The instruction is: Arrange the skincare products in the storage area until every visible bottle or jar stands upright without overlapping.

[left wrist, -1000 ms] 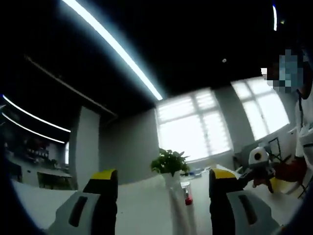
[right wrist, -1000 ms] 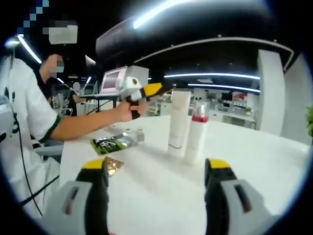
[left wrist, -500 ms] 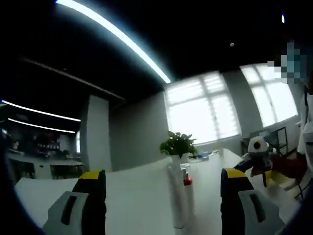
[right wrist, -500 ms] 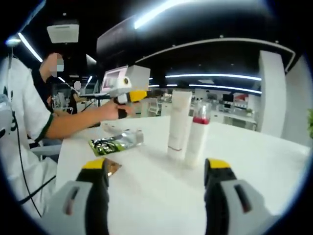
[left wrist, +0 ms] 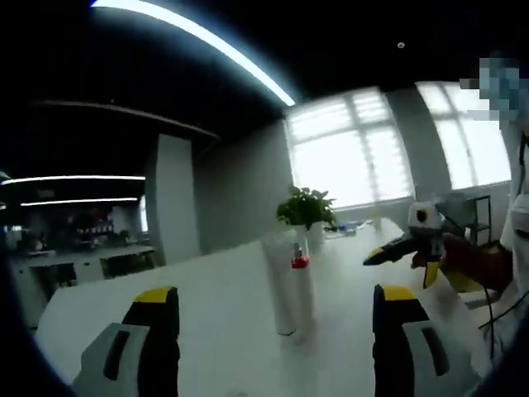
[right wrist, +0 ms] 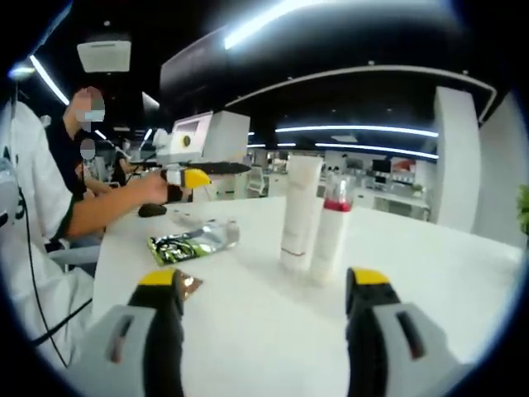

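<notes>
On the white table [right wrist: 463,273] two skincare items stand upright, touching side by side: a tall white tube [right wrist: 299,213] and, just to its right in the right gripper view, a slimmer bottle with a red collar [right wrist: 332,227]. They sit at about twelve o'clock from the right gripper [right wrist: 263,291], well beyond its yellow-tipped jaws, which are spread wide with nothing between them. A shiny foil sachet [right wrist: 193,241] lies flat at about ten o'clock from those jaws, and a small gold-coloured wrapper [right wrist: 188,285] lies just beside the left jaw tip. In the left gripper view the same pair stands ahead, the tube [left wrist: 282,283] in front of the red-collared bottle [left wrist: 301,273], at twelve o'clock from the left gripper [left wrist: 277,308], whose jaws are likewise spread apart and empty. A potted plant [left wrist: 307,208] sits farther back on the table before bright windows with blinds [left wrist: 351,157]; strip lights [left wrist: 207,41] cross a dark ceiling. The person's hand [right wrist: 147,189] holds the left gripper level above the table at ten o'clock in the right gripper view, forearm stretched out from a white sleeve [right wrist: 29,190].
</notes>
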A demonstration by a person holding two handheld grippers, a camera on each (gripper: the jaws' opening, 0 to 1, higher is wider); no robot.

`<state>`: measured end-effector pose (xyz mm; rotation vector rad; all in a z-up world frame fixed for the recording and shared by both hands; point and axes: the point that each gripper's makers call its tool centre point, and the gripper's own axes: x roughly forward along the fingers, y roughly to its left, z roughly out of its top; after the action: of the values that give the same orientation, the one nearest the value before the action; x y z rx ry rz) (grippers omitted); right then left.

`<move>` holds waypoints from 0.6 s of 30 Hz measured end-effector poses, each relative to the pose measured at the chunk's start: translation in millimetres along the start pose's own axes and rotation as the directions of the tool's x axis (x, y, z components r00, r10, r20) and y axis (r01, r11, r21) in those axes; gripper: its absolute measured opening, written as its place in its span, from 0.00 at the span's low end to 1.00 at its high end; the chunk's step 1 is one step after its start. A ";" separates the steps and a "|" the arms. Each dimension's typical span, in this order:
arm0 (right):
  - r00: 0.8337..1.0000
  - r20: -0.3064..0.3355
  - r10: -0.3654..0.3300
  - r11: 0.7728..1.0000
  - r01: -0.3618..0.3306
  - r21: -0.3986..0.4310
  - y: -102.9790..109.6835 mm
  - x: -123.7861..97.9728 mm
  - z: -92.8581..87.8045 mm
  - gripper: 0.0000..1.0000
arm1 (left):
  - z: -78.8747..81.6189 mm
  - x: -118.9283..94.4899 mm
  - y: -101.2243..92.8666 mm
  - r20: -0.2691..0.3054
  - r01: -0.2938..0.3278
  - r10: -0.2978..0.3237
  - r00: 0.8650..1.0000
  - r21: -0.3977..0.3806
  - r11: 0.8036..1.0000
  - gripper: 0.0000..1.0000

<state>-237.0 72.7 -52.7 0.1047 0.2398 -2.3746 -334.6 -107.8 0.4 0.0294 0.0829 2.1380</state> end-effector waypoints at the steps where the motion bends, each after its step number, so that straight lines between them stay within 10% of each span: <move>1: 1.000 -0.001 -0.002 1.000 0.002 -0.001 -0.4 0.3 -0.2 0.81 | -1.9 -5.3 -0.6 -0.004 -0.017 0.017 1.000 0.005 1.000 0.99; 18: 1.000 0.010 -0.001 1.000 0.001 -0.016 -5.2 11.4 7.4 0.80 | -30.7 -73.7 12.4 -0.061 -0.147 0.146 0.987 -0.015 0.989 0.99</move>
<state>-248.9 67.2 -46.3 0.0846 0.2545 -2.3732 -307.0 -178.0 -28.5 -0.0416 0.0972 2.2869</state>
